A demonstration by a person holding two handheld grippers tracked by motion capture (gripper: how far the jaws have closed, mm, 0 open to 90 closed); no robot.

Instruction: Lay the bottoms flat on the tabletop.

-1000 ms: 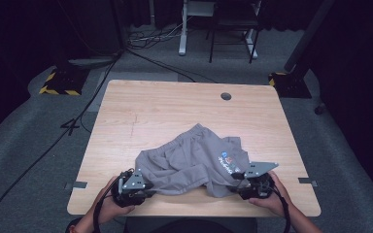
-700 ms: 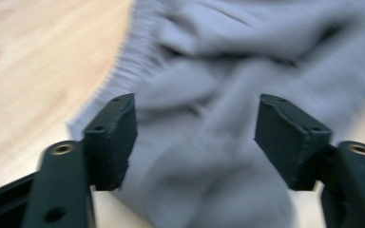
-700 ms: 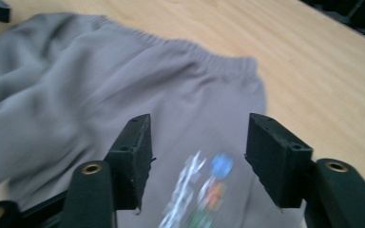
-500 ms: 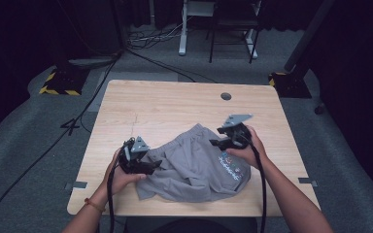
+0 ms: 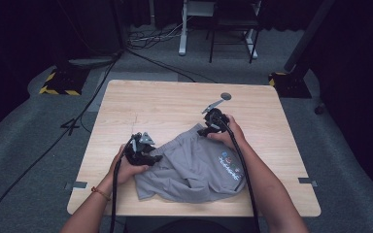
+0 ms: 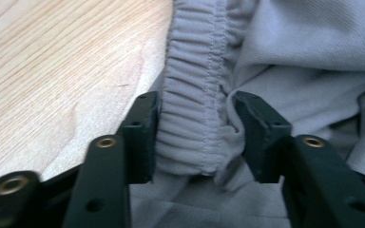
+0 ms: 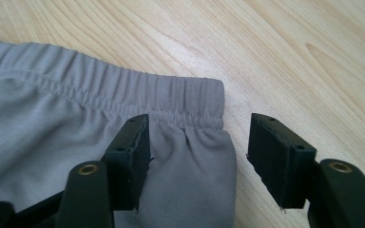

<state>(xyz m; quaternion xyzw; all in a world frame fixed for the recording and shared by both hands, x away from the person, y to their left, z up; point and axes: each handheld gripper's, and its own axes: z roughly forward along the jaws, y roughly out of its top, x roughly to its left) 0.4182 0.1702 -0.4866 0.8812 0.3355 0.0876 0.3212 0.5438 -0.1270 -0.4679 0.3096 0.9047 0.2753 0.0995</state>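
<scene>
Item: grey shorts (image 5: 194,170), lying crumpled on the near half of the wooden table (image 5: 165,102), printed logo toward the person's right; elastic waistband (image 6: 190,95) facing the far side.

Change noted: both hands have left the near edge of the garment, where they sat a second ago, and now stand at the waistband, one at each end. The cloth has been drawn into a flatter, squarer shape.

Left gripper (image 5: 143,150): jaws have just been closing; the gathered waistband sits bunched between them and both pads press on it, so it grips the band.

Right gripper (image 5: 212,120): jaws stand apart over the waistband's corner (image 7: 204,102); one pad lies on the fabric, the other over bare wood. Nothing is clamped.

Assessment: one end is secured; the right end likely needs pinching before the waistband can be stretched straight.
</scene>
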